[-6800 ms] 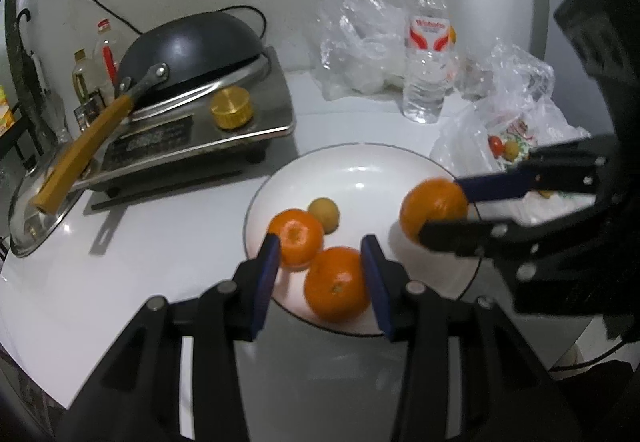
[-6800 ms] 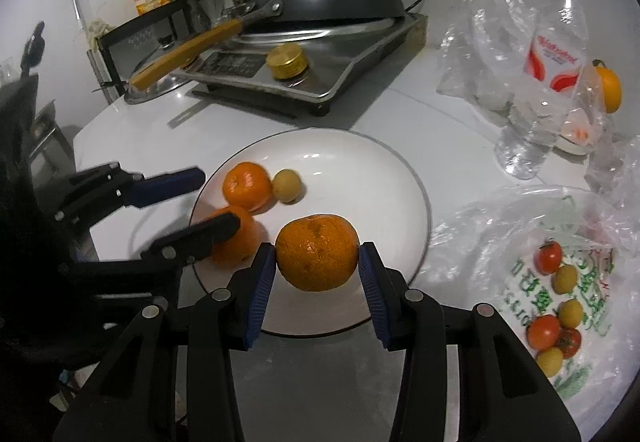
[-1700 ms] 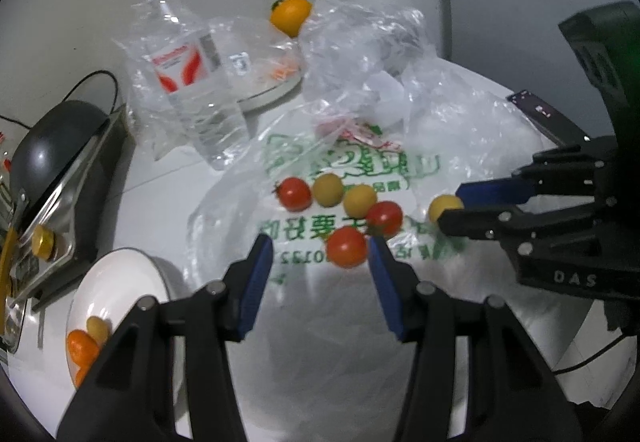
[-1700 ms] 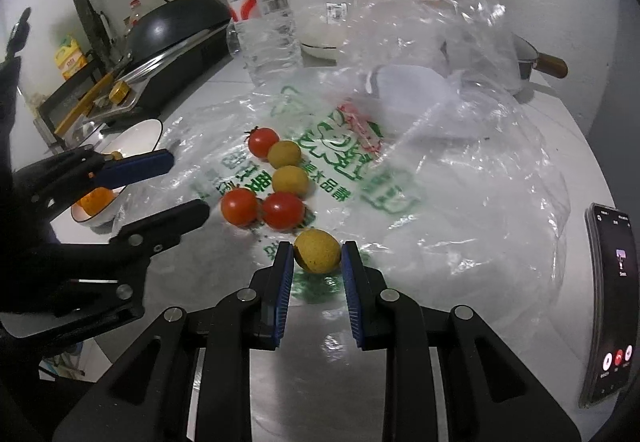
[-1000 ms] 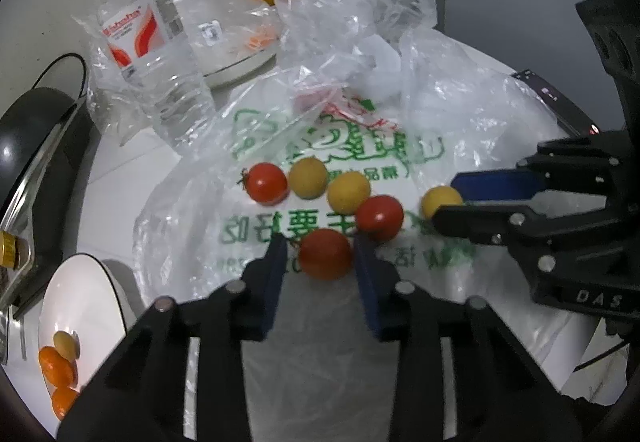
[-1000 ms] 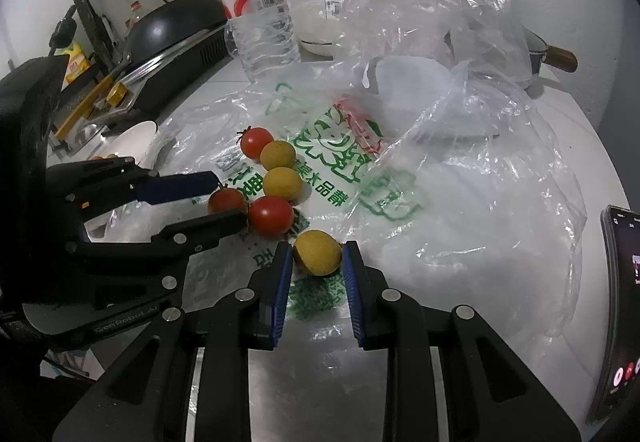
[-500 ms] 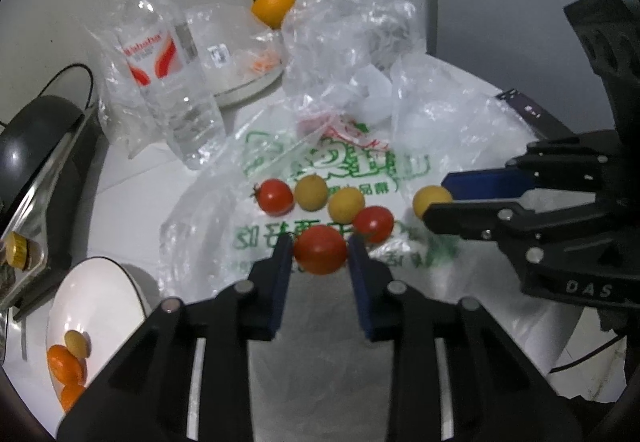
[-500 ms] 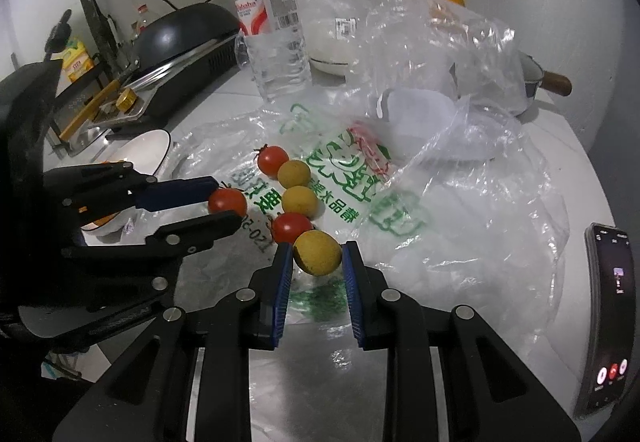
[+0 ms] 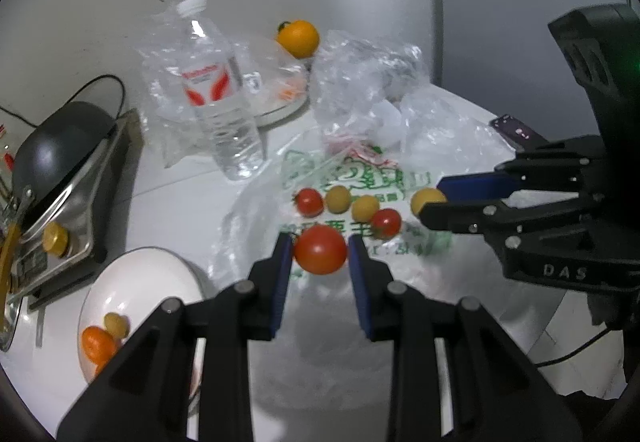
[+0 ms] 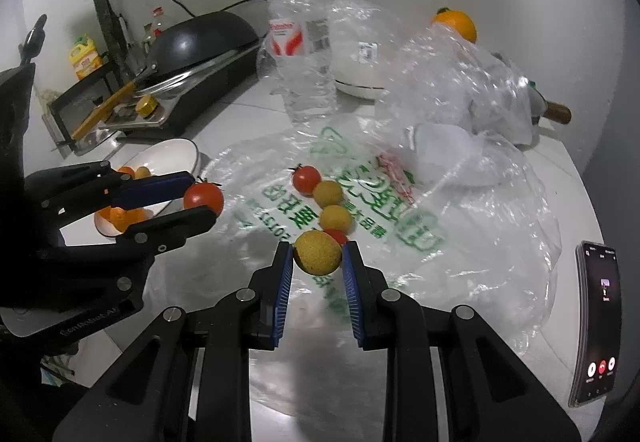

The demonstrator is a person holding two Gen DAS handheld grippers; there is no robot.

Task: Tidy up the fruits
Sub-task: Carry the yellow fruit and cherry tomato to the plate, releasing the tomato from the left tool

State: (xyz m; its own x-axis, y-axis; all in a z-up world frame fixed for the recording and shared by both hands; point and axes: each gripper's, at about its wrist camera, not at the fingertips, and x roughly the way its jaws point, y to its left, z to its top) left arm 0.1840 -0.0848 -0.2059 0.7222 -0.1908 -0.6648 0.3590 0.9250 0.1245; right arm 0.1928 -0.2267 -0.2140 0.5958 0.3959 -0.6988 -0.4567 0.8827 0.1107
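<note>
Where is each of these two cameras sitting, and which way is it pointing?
Left wrist: on the left gripper, looking along its fingers at the red tomato it holds; the right gripper shows on the right.
Right wrist: on the right gripper, facing its yellow tomato; the left gripper shows on the left.
Shared: printed plastic bag, water bottle, white plate.

My left gripper (image 9: pixel 320 262) fills the lower half of its own frame: matte black linkage arms with round silver screws at the joints, ending in blue ribbed fingers (image 9: pixel 280 278). My right gripper (image 10: pixel 316 274) looks the same in its view, black arms, silver screw heads, blue ribbed fingers (image 10: pixel 352 294). At the right edge of the left view its black body carries pale "DAS" lettering and a small green glow.
</note>
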